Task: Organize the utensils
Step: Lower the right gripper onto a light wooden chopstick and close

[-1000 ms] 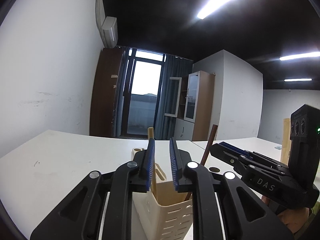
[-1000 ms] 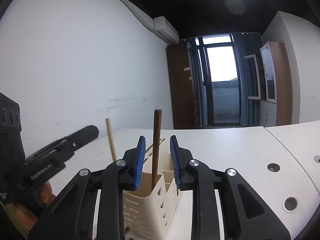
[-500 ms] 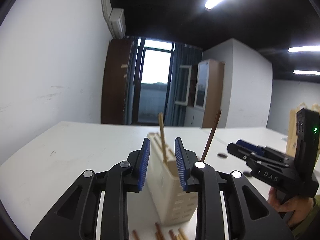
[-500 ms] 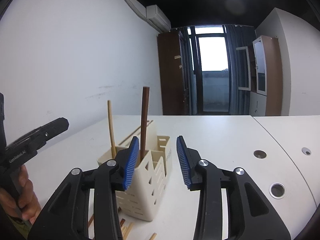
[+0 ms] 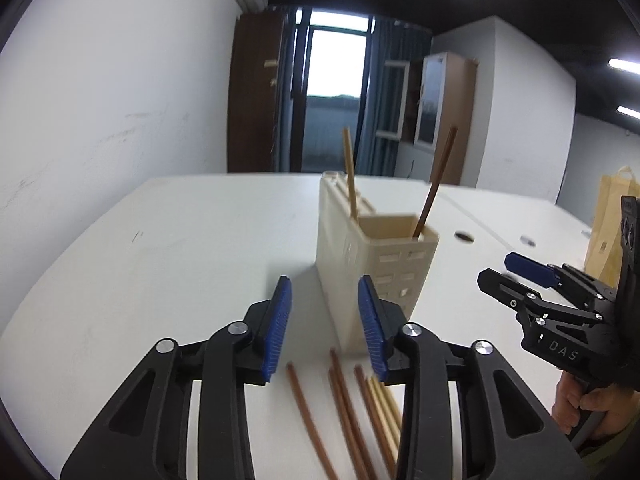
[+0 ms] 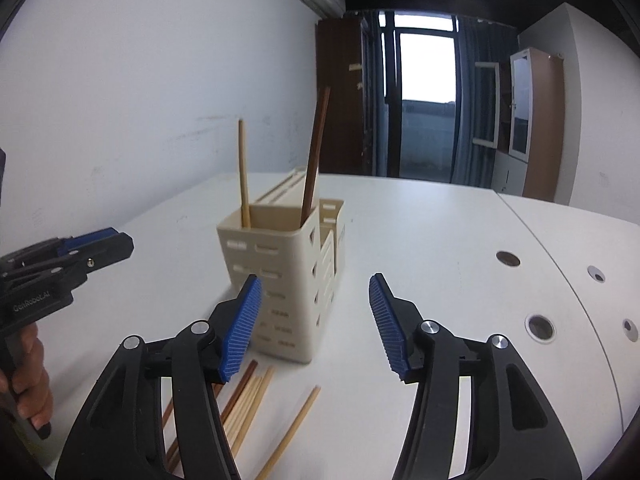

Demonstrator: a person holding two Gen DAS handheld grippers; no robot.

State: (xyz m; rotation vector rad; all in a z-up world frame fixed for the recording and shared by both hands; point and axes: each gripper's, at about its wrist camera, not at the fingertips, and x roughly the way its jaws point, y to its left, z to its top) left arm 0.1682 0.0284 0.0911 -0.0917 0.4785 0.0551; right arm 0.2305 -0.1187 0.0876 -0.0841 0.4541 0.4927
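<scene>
A cream slotted utensil holder [image 5: 372,264] stands on the white table [image 5: 180,264]; it also shows in the right wrist view [image 6: 288,276]. A light chopstick [image 5: 350,176] [image 6: 243,172] and a dark brown chopstick [image 5: 436,184] [image 6: 316,152] stand in it. Several loose chopsticks [image 5: 352,412] [image 6: 248,404] lie on the table in front of it. My left gripper [image 5: 324,328] is open and empty above the loose chopsticks. My right gripper [image 6: 316,324] is open wide and empty, just in front of the holder; it also shows at the right of the left wrist view [image 5: 516,272].
Round cable holes [image 6: 508,258] mark the table to the right. A yellow bag [image 5: 612,224] stands at the far right. A dark door and window [image 6: 424,100] and a cabinet [image 6: 536,120] are at the back wall.
Both grippers have pulled back and tilted down from the holder and opened wider. The two chopsticks stay standing in the holder. The loose chopsticks on the table have come into view.
</scene>
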